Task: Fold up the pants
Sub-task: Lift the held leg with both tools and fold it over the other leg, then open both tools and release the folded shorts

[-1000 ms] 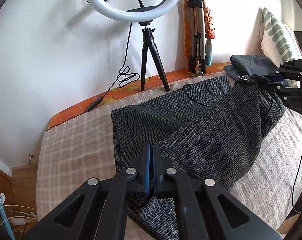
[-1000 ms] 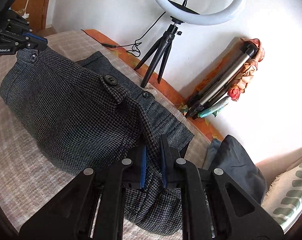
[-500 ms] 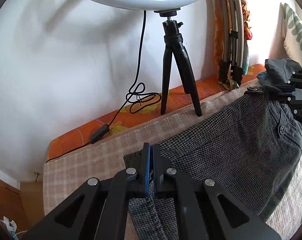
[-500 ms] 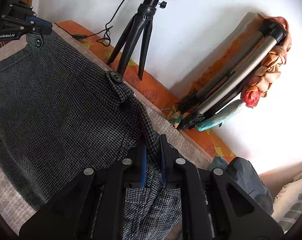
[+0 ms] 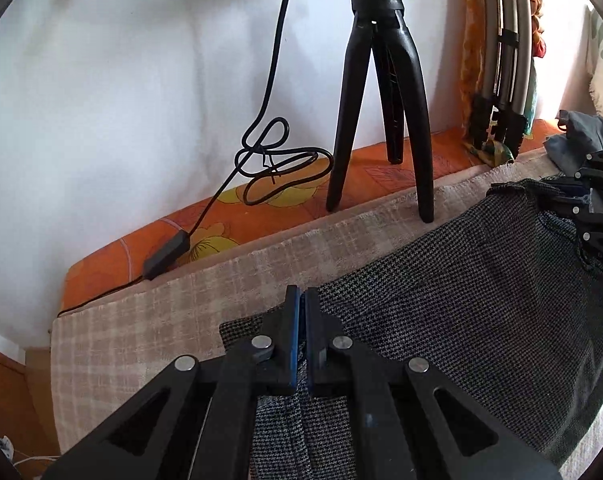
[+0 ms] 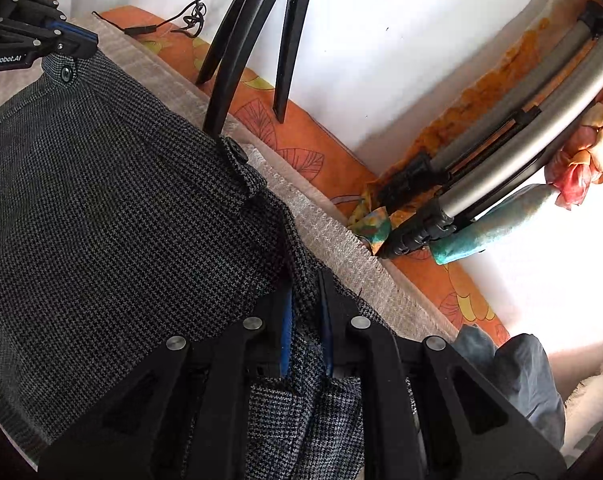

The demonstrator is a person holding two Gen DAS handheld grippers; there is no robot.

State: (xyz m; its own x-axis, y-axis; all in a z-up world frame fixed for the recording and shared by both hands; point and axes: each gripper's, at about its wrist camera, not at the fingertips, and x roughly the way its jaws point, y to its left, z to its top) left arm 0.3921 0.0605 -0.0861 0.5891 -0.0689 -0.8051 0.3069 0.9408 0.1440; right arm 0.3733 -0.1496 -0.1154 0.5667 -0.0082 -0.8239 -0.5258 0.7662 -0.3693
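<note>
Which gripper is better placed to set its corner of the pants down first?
Probably the left gripper: it holds the pants over open bed cover. The right gripper sits beside the black tripod.

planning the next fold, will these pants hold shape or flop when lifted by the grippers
Likely floppy: the pants sag in a soft sweep between the left gripper and right gripper, both shut on the cloth. The thick woven fabric looks fairly heavy, so it should drape down rather than flutter. Its coarse weave probably grips the pads well, so slipping seems unlikely.
</note>
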